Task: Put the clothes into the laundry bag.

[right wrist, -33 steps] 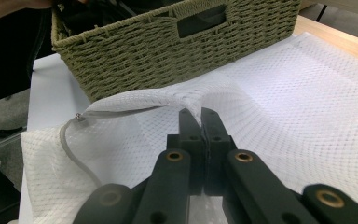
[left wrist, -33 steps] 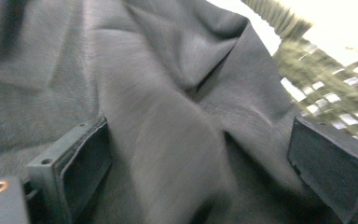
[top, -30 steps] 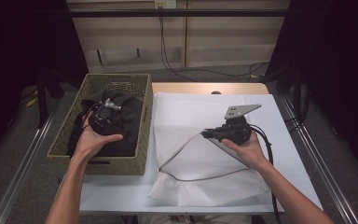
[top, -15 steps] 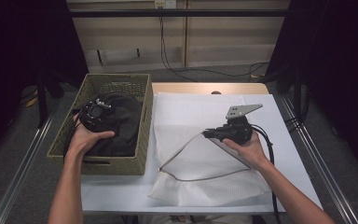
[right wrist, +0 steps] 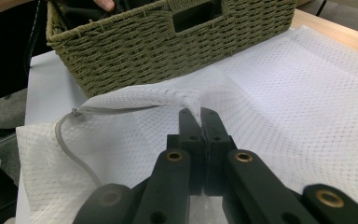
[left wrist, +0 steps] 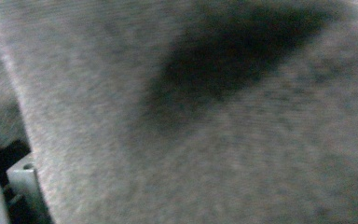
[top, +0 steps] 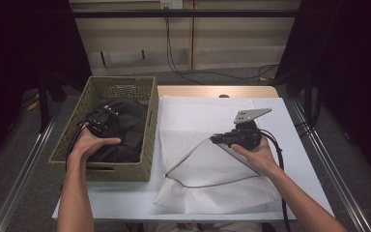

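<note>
No text, label, brand, number or sign can be read in any of the views. Nothing legible is carried by the woven basket (top: 125, 87), the white mesh bag (top: 212, 193), the dark cloth (top: 125, 130) or the worktop (top: 290, 121), and the left gripper view is too blurred for any marking to be made out.

table (top: 299, 145): white | floor (top: 348, 121): grey | wall panels (top: 241, 41): beige | surroundings: dark
</note>
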`<control>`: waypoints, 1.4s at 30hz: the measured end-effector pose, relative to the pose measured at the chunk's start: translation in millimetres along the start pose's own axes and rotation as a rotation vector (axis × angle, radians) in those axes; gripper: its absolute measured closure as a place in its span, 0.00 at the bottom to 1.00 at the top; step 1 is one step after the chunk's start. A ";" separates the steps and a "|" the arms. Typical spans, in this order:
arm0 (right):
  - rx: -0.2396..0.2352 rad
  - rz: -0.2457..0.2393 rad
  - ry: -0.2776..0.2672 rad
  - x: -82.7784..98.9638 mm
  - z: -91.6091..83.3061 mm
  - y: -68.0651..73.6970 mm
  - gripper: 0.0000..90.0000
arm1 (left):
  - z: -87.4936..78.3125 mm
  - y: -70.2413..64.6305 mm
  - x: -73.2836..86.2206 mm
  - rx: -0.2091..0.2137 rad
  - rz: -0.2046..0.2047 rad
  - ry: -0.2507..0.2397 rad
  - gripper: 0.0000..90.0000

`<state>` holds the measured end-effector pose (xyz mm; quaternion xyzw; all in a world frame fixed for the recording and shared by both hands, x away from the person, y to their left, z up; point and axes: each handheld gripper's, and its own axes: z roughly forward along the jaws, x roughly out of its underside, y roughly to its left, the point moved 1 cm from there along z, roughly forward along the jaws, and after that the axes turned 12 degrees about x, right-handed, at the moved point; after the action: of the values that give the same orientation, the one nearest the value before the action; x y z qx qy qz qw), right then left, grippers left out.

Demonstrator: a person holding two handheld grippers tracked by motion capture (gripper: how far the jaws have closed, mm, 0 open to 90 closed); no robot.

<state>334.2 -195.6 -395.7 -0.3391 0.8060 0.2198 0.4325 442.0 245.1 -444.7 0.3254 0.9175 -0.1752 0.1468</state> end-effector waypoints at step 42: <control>0.003 0.009 0.010 2.6 0.8 -0.2 0.99 | -15.0 -5.7 -11.3 -0.184 0.060 0.016 0.81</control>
<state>333.8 -196.2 -398.4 -0.3360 0.8099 0.2188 0.4281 444.4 241.1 -425.6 0.3395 0.9206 -0.0830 0.1742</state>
